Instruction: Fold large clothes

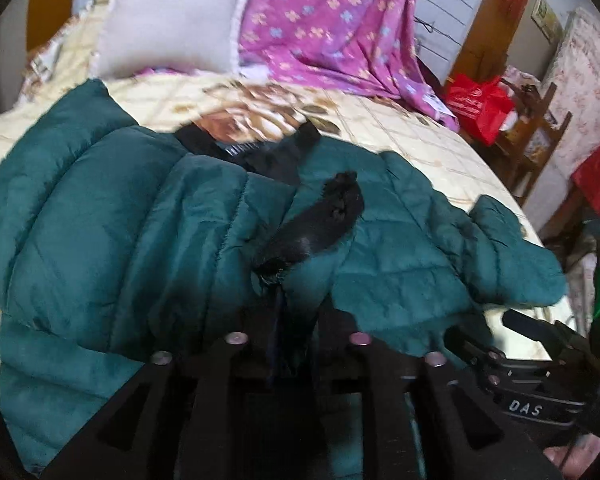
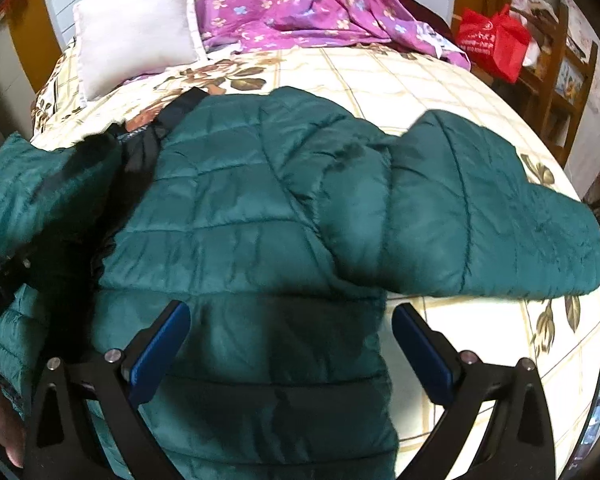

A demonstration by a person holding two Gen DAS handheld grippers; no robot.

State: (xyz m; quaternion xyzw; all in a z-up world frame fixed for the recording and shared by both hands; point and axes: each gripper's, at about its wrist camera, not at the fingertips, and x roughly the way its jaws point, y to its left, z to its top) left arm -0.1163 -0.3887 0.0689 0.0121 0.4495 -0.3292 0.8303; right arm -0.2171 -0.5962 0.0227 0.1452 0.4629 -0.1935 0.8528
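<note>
A dark teal quilted puffer jacket (image 1: 100,208) lies spread on the bed, front up, its black lining (image 1: 320,220) showing along the opened front edge. My left gripper (image 1: 296,320) is shut, and a bunched fold of that front edge runs down between its fingers. My right gripper (image 2: 292,356) hovers open over the lower body of the jacket (image 2: 252,208), with its blue pads (image 2: 160,352) wide apart and nothing pinched. One sleeve (image 2: 480,208) lies out to the right across the bedcover. The left tool's black body (image 2: 0,276) shows at the left edge of the right wrist view.
The bed has a cream floral cover (image 2: 400,76). A white pillow (image 1: 172,16) and a purple flowered blanket (image 1: 332,20) lie at its head. A red bag (image 1: 476,100) rests on a wooden chair (image 2: 560,76) right of the bed. A hand (image 2: 0,420) grips the left tool.
</note>
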